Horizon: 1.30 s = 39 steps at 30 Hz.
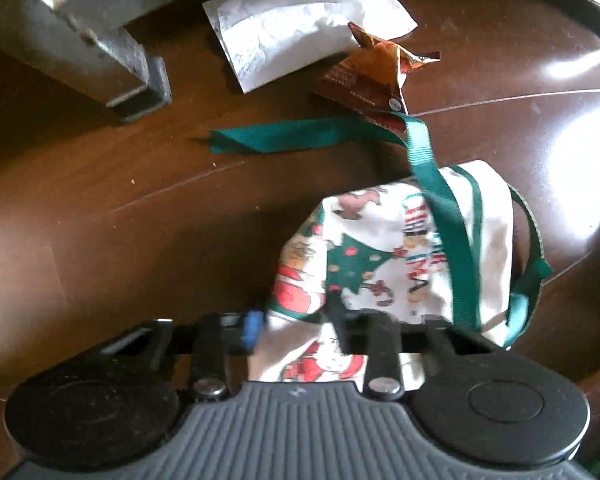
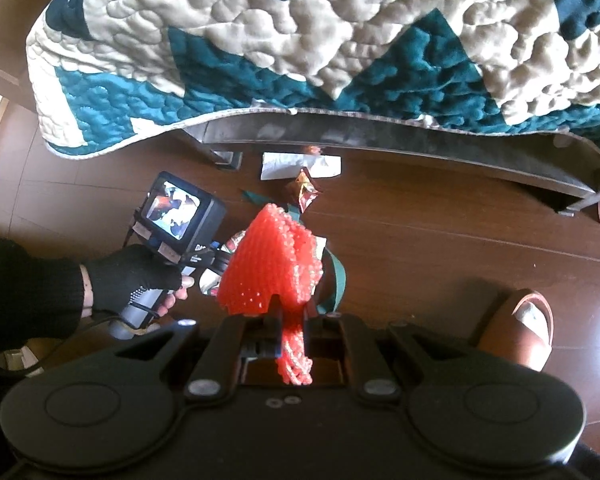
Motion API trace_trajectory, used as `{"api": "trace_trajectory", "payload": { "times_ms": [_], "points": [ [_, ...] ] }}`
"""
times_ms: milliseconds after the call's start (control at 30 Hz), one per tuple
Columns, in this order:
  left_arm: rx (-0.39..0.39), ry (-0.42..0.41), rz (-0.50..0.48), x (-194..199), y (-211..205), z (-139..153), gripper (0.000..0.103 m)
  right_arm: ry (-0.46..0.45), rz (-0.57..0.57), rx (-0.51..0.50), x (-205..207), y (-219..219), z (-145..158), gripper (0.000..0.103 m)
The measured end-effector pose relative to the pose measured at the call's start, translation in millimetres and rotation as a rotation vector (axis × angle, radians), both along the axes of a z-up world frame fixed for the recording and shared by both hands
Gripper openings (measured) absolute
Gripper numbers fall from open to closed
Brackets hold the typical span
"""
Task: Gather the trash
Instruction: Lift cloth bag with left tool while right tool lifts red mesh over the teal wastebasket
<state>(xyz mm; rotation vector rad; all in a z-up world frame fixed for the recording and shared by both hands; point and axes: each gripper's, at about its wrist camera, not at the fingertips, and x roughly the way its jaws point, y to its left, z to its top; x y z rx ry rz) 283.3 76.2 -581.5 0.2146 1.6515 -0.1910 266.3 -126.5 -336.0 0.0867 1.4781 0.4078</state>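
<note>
My left gripper [image 1: 300, 320] is shut on the rim of a white Christmas-print cloth bag [image 1: 392, 256] with green ribbon handles [image 1: 440, 208], held low over the dark wood floor. Beyond it lie a crumpled brown snack wrapper [image 1: 364, 80] and a white paper sheet [image 1: 300, 32]. My right gripper [image 2: 290, 312] is shut on a red foam net sleeve [image 2: 272, 264], held above the bag. The left gripper with its screen [image 2: 180, 220] shows in the right wrist view, held by a black-gloved hand. The wrapper [image 2: 306, 194] and the paper [image 2: 296, 166] show there too.
A metal bed frame with a leg [image 1: 140, 80] stands at the back, under a teal and cream quilt [image 2: 320, 40]. A brown slipper [image 2: 516, 332] is at the right on the floor [image 2: 440, 240].
</note>
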Motion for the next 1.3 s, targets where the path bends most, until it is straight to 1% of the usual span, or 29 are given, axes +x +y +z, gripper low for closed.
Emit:
{"api": "trace_trajectory", "payload": {
  "times_ms": [33, 100, 167, 233, 367, 500, 567, 633, 733, 833, 900, 1033, 1067, 1300],
  "points": [
    [0.007, -0.009, -0.016, 0, -1, 2, 0.016, -0.003, 0.004, -0.005, -1, 1, 0, 0.008],
    [0.048, -0.056, -0.058, 1, -7, 13, 0.014, -0.017, 0.019, -0.016, -2, 4, 1, 0.008],
    [0.055, -0.075, -0.092, 0, -14, 25, 0.013, -0.038, 0.027, -0.027, -3, 5, 2, 0.008],
    [0.055, -0.095, -0.122, 0, -22, 45, 0.013, -0.072, 0.025, -0.043, -3, 5, 6, 0.008],
    [0.044, -0.152, -0.166, -1, -36, 97, 0.013, -0.142, 0.017, -0.067, -2, 3, 16, 0.008],
    [0.058, -0.222, -0.171, -9, -46, 155, 0.012, -0.219, 0.024, -0.078, -4, 2, 28, 0.008],
    [0.082, -0.261, -0.166, -12, -51, 184, 0.012, -0.279, 0.04, -0.051, -7, 2, 43, 0.007],
    [0.091, -0.3, -0.128, -14, -51, 217, 0.012, -0.352, 0.061, -0.058, -12, 3, 59, 0.007],
    [0.076, -0.365, -0.071, -25, -52, 265, 0.012, -0.367, 0.019, -0.004, -17, -10, 84, 0.007],
    [0.055, -0.431, -0.03, -41, -54, 311, 0.012, -0.412, 0.013, -0.003, -29, -19, 109, 0.007],
    [0.045, -0.479, -0.026, -53, -61, 338, 0.012, -0.442, 0.013, 0.005, -38, -26, 128, 0.007],
    [0.024, -0.569, 0.004, -71, -70, 381, 0.012, -0.506, 0.027, 0.005, -61, -39, 165, 0.007],
    [0.016, -0.588, 0.014, -74, -72, 387, 0.012, -0.525, 0.031, 0.005, -66, -41, 174, 0.007],
    [-0.047, -0.755, 0.082, -98, -74, 476, 0.012, -0.685, 0.048, 0.022, -88, -65, 247, 0.007]
  ]
}}
